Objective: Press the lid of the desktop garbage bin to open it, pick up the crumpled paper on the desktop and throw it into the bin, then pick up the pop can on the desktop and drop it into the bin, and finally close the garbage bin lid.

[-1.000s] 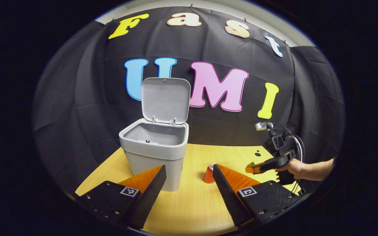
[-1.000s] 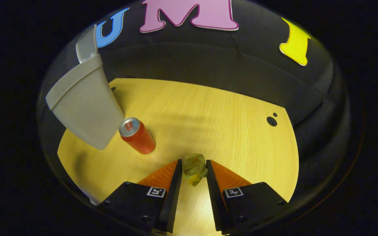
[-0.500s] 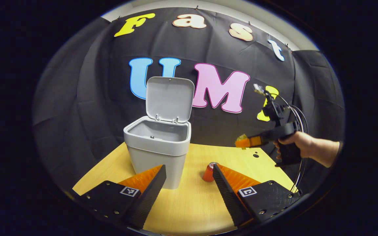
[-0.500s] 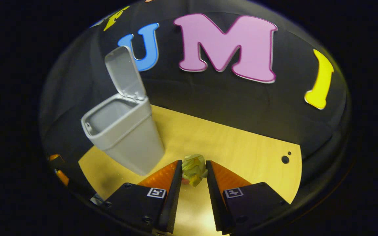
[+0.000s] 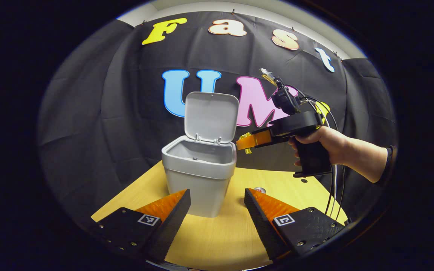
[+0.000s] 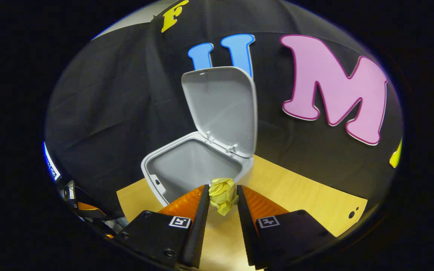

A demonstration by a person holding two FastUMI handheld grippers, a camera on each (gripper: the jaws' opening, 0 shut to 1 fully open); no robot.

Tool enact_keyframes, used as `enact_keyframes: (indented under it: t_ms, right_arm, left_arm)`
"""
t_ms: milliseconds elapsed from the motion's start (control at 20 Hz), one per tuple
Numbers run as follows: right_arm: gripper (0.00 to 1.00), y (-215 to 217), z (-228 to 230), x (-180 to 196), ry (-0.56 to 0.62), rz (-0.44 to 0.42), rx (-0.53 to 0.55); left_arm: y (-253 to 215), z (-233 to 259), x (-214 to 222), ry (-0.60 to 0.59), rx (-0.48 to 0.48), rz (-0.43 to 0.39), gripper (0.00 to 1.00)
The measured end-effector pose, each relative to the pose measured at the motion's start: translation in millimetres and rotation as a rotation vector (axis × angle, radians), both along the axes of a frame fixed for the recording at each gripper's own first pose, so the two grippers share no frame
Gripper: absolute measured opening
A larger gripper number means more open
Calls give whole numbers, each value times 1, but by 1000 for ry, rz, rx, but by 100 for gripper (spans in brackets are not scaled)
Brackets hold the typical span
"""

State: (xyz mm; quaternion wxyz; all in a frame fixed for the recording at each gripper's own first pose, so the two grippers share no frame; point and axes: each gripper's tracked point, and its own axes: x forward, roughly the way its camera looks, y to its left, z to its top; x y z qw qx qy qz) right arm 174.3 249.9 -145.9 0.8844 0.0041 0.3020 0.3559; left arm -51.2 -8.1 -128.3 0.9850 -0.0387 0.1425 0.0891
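Paper first: crumpled yellow paper ball (image 6: pixel 223 195) is pinched between both fingers of right gripper (image 6: pixel 220 203), near the tips. It reads as very light and soft, and it gives under squeeze, so a mid-ball grip across its widest part is the right hold and grip force hardly matters. Main risk, as I judge it, is a crease snagging on a ribbed pad at release rather than slipping out early.

In left gripper view the same ball (image 5: pixel 245 140) sits at the tip of right gripper (image 5: pixel 244 143), just beside the bin's right rim and slightly above it. Can't say for sure whether it's over the opening yet or just short of it; fisheye makes that call shaky.

Grey desktop bin (image 5: pixel 201 174) stands upright on the wooden desktop (image 5: pixel 220 233), lid (image 5: pixel 211 116) swung up and back on its hinges, interior looks empty from here.

Pose: person's hand (image 5: pixel 320 141) holds the pistol grip with forearm roughly level, gripper pointing at the bin from its right side, cables trailing down from the rear. Right gripper view looks down into the bin mouth (image 6: pixel 192 165), so fingers are angled forward and down.

Left gripper (image 5: pixel 217 203) hovers low over the desktop in front of the bin, fingers wide apart, holding nothing.

Pop can top (image 5: pixel 259 190) peeks out behind the left gripper's right finger, standing on the desktop right of the bin. Thin-walled and smooth, probably dents easily: take it across the body mid-height.
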Motion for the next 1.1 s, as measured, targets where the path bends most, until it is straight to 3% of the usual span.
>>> enact_keyframes:
  t_ms: [450, 500, 550, 600, 750, 1100]
  right_arm:
    - [51, 48, -7, -4, -5, 74, -17]
    - [36, 47, -7, -2, -13, 70, -25]
    - [72, 48, -8, -3, -13, 75, -23]
    - [51, 46, -7, -5, -12, 76, -24]
    - [99, 38, -2, 1, -46, 42, -37]
    - [97, 3, 18, 4, -71, -46, 1]
  left_arm:
    - [29, -1, -20, 0, -3, 87, 94]
    - [30, -1, -21, -1, -2, 90, 94]
    - [31, 0, -21, -2, -1, 88, 94]
    - [31, 0, -21, -3, 0, 85, 94]
    - [28, -3, -18, -3, -4, 70, 94]
    - [14, -10, -9, 1, 5, 4, 94]
